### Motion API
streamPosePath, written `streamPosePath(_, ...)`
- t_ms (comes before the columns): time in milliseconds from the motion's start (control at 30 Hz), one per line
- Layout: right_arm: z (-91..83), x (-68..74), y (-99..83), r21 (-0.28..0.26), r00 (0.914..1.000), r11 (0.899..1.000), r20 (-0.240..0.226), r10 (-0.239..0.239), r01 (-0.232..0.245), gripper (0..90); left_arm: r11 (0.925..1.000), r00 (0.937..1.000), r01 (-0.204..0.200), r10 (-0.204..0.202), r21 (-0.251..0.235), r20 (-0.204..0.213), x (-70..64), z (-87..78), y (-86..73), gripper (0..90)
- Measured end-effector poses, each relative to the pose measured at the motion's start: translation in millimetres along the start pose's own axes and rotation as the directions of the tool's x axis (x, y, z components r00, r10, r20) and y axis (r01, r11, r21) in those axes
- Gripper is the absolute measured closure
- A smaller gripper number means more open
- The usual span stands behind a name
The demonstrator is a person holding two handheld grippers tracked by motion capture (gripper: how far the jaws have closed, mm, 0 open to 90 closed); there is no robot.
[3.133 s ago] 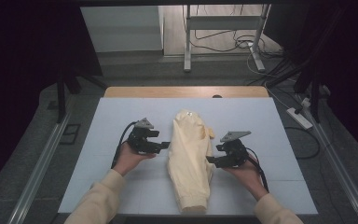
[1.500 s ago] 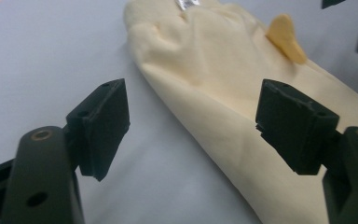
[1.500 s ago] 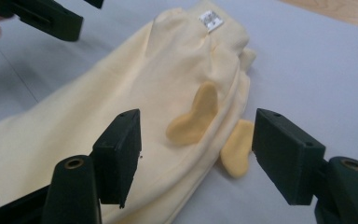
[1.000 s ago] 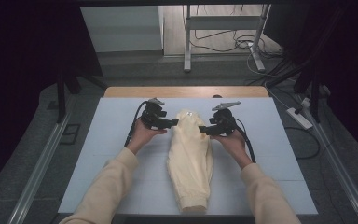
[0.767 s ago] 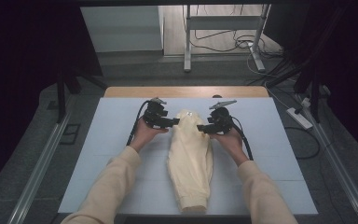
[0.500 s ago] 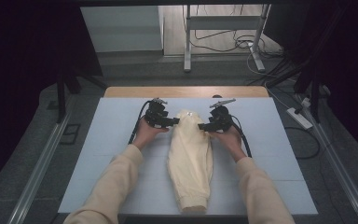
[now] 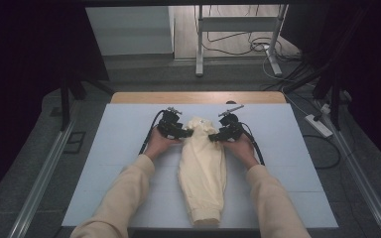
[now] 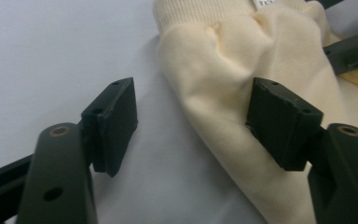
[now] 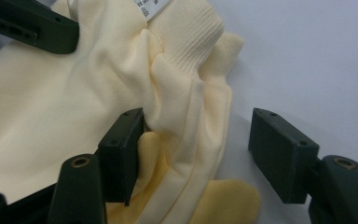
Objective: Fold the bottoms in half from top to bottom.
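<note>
Both grippers have travelled from the middle of the cream garment [image 7: 202, 168] up to its far end. The left gripper [image 7: 184, 132] now sits at 9 o'clock of the ribbed hem [image 8: 200, 14], the right gripper [image 7: 216, 137] at 3 o'clock, each wide open astride the fabric edge, holding nothing. The garment lies lengthwise on the desk [image 7: 114, 148]; a two-sided pinch looks next.

Pale blue-white table top [image 7: 297, 148], wooden strip [image 7: 198, 97] along far edge. Beyond table: grey floor [image 7: 144, 74], white cabinet [image 7: 129, 29], metal stand legs [image 7: 198, 39], loose cables [image 7: 258, 47]. Right of table: white power strip [image 7: 318, 125]. Left of table: metal rail [image 7: 42, 173]. Surroundings dark.
</note>
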State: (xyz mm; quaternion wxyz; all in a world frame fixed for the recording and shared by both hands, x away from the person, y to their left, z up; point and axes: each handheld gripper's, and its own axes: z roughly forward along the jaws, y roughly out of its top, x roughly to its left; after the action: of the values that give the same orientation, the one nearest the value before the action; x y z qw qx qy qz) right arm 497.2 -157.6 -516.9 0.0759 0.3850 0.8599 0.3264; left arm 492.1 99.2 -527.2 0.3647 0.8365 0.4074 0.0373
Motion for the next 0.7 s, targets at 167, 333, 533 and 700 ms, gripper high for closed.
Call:
streamPosePath(167, 0.9, 2.4, -1.3, -0.016, 0.9993, 1.0, -0.036, -0.01, 0.01, 50.6, 0.9997, 0.9999, -0.008, 0.008, 0.023, 0.015, -2.0, 4.0, -1.2, 39.4)
streamPosePath(333, 1.0, 3.2, -2.0, -0.016, 0.9987, 1.0, -0.051, -0.002, 0.001, 59.0, 0.9998, 0.9992, 0.0, -0.001, 0.02, 0.041, -3.2, 4.9, -3.2, 51.5)
streamPosePath(533, 0.0, 3.8, -1.8, -0.008, 0.9966, 1.0, -0.083, 0.0, -0.001, 72.6, 0.9999, 0.9983, -0.005, 0.005, 0.013, 0.057, -3.0, 1.7, -4.7, 70.9)
streamPosePath(700, -1.9, 7.7, -0.7, -0.004, 0.9975, 0.999, -0.055, -0.044, 0.044, 74.7, 0.9996, 0.9981, -0.028, 0.027, 0.008, 0.054, -6.2, -1.4, -4.2, 76.2)
